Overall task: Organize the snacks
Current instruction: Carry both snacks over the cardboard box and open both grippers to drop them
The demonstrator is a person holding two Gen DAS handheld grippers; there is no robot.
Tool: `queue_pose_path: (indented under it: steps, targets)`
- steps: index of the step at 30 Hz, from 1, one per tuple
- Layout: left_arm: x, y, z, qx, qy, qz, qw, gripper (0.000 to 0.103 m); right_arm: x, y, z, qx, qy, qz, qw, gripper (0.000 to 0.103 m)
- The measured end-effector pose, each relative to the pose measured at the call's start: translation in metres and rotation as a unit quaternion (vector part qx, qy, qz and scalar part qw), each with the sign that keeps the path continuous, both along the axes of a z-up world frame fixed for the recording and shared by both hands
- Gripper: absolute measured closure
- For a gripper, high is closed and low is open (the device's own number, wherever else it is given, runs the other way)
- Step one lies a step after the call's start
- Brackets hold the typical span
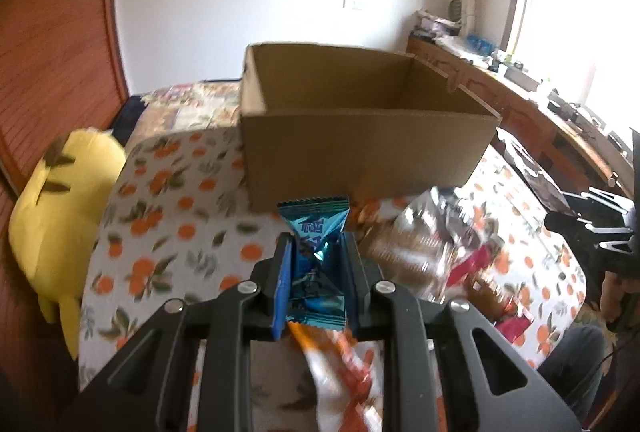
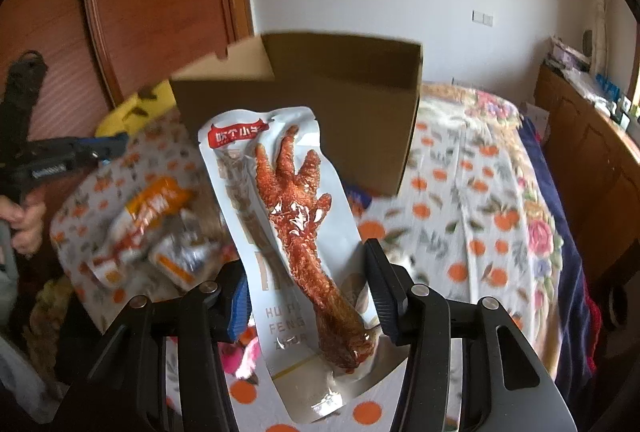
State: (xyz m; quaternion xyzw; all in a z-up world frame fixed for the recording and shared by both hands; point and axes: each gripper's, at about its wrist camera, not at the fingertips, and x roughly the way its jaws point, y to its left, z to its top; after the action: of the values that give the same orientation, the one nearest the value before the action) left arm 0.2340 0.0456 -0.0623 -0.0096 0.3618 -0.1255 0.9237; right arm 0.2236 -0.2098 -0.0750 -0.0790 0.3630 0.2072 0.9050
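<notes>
— What carries it all? A table under an orange-print cloth.
— What lies on it? An open cardboard box and loose snack packets, blurred, just beside it.

My left catch: shiny teal foil candy wrapper
My right catch: white pouch (red-brown chicken foot printed)
Box: plain brown cardboard box
Cloth: white tablecloth, orange-fruit pattern

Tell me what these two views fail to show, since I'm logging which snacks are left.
- Left wrist view: brown cardboard box, floor hidden by its near wall.
- Left wrist view: loose packets on the orange-print tablecloth, blurred, labels unreadable.
- Right wrist view: white chicken-foot pouch, lower text covered by the right gripper.
- Right wrist view: orange-and-white packets, blurred.
</notes>
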Motion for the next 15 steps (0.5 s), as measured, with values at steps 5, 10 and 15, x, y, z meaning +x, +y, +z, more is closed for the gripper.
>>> queue_pose_path:
  steps: [5, 10, 15]
  targets:
    - [0.027, -0.013, 0.017, -0.004, -0.018, -0.013, 0.9997, 0.083, 0.018, 0.004, 0.029, 0.006, -0.030, 0.011, 0.999, 0.052]
    - [0.068, -0.015, 0.035, -0.012, -0.035, -0.012, 0.9992, 0.082, 0.053, 0.011, 0.051, 0.006, -0.054, 0.017, 0.998, 0.052]
    - [0.107, -0.012, 0.047, -0.009, -0.047, -0.004, 0.9988, 0.082, 0.099, 0.020, 0.060, 0.004, -0.064, 0.020, 0.998, 0.052]
